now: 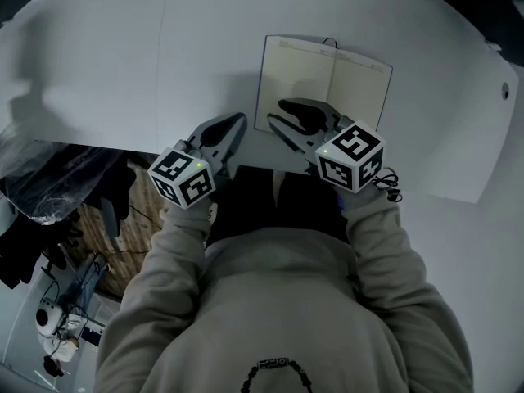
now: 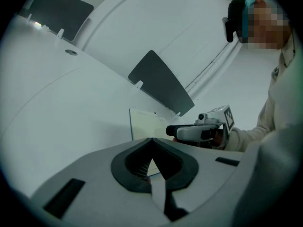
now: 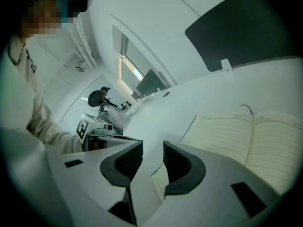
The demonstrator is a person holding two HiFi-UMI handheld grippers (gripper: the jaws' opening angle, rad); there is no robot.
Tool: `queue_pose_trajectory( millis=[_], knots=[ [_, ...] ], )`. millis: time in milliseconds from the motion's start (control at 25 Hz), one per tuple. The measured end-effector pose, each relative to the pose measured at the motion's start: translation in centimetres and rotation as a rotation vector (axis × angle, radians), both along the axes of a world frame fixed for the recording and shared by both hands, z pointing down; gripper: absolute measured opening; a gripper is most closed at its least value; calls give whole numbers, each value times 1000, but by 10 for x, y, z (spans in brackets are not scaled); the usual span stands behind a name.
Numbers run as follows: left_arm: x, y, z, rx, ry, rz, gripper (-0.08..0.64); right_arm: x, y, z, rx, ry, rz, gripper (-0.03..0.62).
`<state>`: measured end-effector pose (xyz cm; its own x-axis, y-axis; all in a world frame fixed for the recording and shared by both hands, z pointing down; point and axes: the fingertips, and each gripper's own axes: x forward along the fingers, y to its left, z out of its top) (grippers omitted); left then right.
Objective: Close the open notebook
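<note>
- Notebook (image 1: pixel 327 76) is not gripped. The jaws of the right gripper (image 3: pixel 152 150) stand wide apart with only air between them, above the lower left part of the left page.
- The jaws of the left gripper (image 2: pixel 151 141) are together at their tips and carry nothing. In the head view this gripper is left of the book, above the bare counter (image 1: pixel 205 56).
- The book lies flat and fully open in the upper middle of the head view, both ruled pages facing up. No cover or page is lifted.
- I judge that the task is not yet begun. One cover must be caught or pushed up at its edge, then folded over the spine onto the other side.
- A thin dark loop (image 1: pixel 330 41) shows at the top of the spine.
- Writing: each page has a faint printed line near its top, too small to read. The cubes show only black and white square markers. A small dark print on the person's clothing is not legible. No brand is seen.
</note>
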<state>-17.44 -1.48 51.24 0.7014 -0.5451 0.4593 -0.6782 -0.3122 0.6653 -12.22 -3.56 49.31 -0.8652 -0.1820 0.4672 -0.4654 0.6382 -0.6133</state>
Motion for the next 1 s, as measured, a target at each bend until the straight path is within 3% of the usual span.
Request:
queue_pose_trajectory(
  millis=[200,320,840,1000],
  knots=[
    [14,-4,-11,31,-1,32,-6,16,-1,-12,26,10,24,134],
    [20,-6,-11,34,1,37,-6,31,-4,-11,58,59,48,24],
    [19,-7,-21,51,-34,65,-6,56,1,-15,15,60,37,20],
    [25,-16,-38,78,-28,109,-6,75,-13,-36,44,40,87,20]
  ],
)
